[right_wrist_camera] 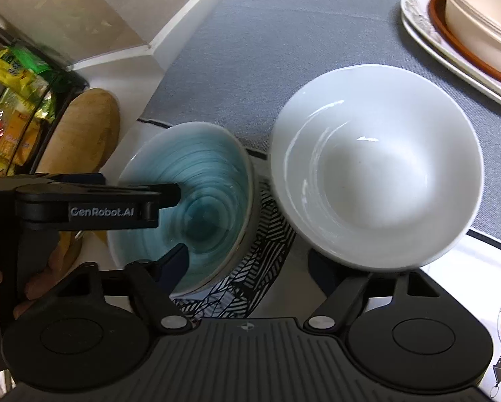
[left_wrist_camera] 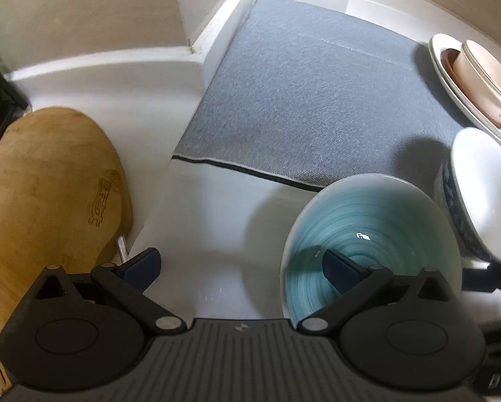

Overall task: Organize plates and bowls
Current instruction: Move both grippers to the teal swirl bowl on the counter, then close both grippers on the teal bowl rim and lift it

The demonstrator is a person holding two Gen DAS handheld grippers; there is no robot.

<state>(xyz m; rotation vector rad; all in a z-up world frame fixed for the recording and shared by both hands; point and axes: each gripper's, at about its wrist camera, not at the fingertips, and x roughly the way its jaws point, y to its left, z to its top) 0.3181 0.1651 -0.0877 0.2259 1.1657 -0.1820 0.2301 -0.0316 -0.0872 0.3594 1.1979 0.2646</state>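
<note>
Teal bowl: empty, ribbed glaze inside, sits on the white tabletop just off the near edge of the grey mat; in the right wrist view it rests partly over a black-and-white patterned piece
White bowl: empty, tilted, blue pattern on its outside, just beside the teal bowl
Left claw: fingers wide apart, one fingertip over the teal bowl's inside, the other out over bare tabletop; pads press on nothing
Right claw: fingers apart; the left one dips inside the teal bowl's rim, the right one is hidden beneath the white bowl; cannot tell whether it bears on the bowl
Stack at far corner of mat: white plates, brown-rimmed dish, cream bowls nested on top
Wooden board: on the left, beside a black rack holding yellow and green packets
</note>
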